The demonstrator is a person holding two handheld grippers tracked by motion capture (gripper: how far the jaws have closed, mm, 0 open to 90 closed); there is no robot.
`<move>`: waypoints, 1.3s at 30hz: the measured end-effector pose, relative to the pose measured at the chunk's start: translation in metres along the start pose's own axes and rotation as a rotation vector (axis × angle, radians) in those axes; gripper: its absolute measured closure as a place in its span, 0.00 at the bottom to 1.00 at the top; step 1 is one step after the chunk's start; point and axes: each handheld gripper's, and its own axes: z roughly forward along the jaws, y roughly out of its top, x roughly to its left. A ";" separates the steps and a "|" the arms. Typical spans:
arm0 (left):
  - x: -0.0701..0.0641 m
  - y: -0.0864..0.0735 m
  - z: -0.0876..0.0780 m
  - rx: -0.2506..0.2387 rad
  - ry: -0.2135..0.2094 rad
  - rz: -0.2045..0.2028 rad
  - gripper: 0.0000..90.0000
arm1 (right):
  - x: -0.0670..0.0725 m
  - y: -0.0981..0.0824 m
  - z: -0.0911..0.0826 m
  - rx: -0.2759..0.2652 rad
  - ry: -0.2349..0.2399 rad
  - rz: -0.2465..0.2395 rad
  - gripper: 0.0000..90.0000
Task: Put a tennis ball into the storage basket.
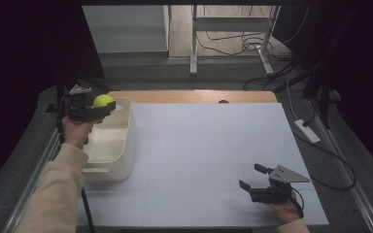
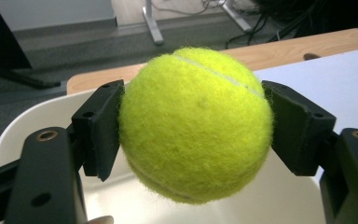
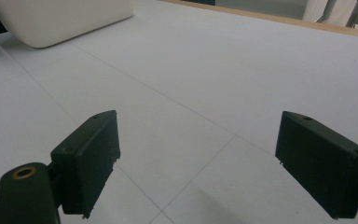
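Tennis ball (image 2: pixel 196 123), clamped between the pads of the left tongs (image 1: pixel 98 108), hangs above the far end of the white bin (image 1: pixel 126 145) at about nine o'clock on the surface (image 1: pixel 209 145); the step in hand looks like carrying it to the bin for a drop. Next, I judge, those tongs need only spread once the ball is inside the rim. Being round, it has no long axis or heading, its white seam slanting across the top, while the right tongs (image 1: pixel 257 186) rest wide open and empty near five o'clock.

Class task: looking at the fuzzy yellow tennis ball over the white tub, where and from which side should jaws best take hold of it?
Grip the fuzzy yellow tennis ball across its widest middle, jaws on opposite sides, as the left gripper does above the white plastic tub. It is round, so off-centre pads would probably slip.
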 end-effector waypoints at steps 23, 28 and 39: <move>0.000 -0.001 -0.006 0.000 0.007 -0.031 0.13 | 0.000 0.000 0.000 -0.003 0.000 -0.001 0.15; -0.005 -0.003 -0.010 -0.015 -0.072 -0.019 0.12 | 0.000 0.000 -0.001 -0.006 -0.003 0.004 0.15; -0.018 -0.009 -0.021 -0.072 -0.153 0.006 0.11 | -0.002 0.001 0.001 -0.014 0.008 0.007 0.15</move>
